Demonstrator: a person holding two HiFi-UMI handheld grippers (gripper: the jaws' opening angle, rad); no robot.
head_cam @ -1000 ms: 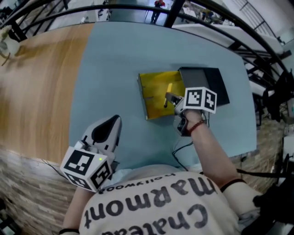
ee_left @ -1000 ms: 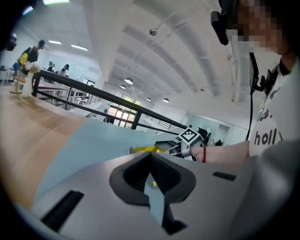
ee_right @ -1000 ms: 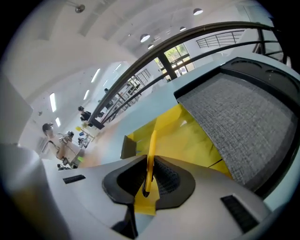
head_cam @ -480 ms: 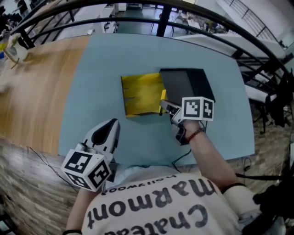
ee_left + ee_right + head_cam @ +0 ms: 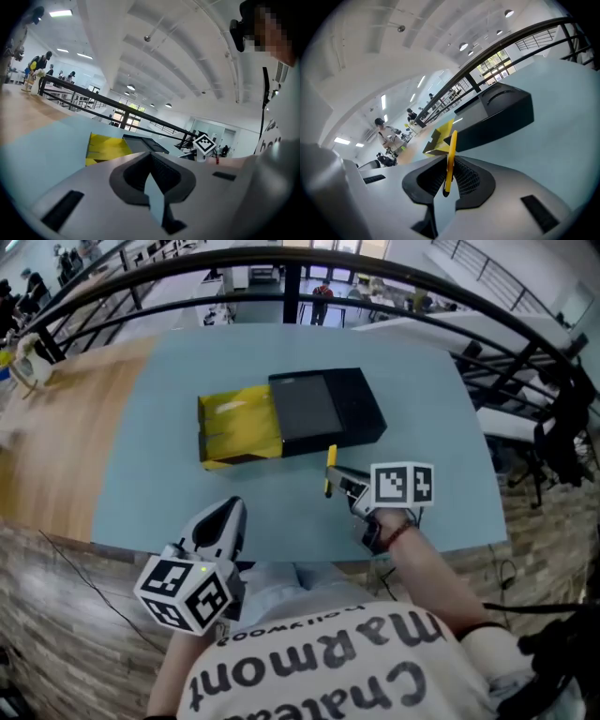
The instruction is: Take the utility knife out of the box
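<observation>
While the blue worktop [image 5: 422, 399] carries the box [image 5: 328, 409] toward its far edge, yellow tray [image 5: 239, 427] slid out to the left, the left gripper [image 5: 230, 512] hangs closed and empty at the near edge. The right gripper [image 5: 339, 480] is clamped on the utility knife [image 5: 330, 471], clear of the box, over the near right part. Slim, stiff, light, likely slick plastic: it calls for a mid-body pinch across its flat sides.
</observation>
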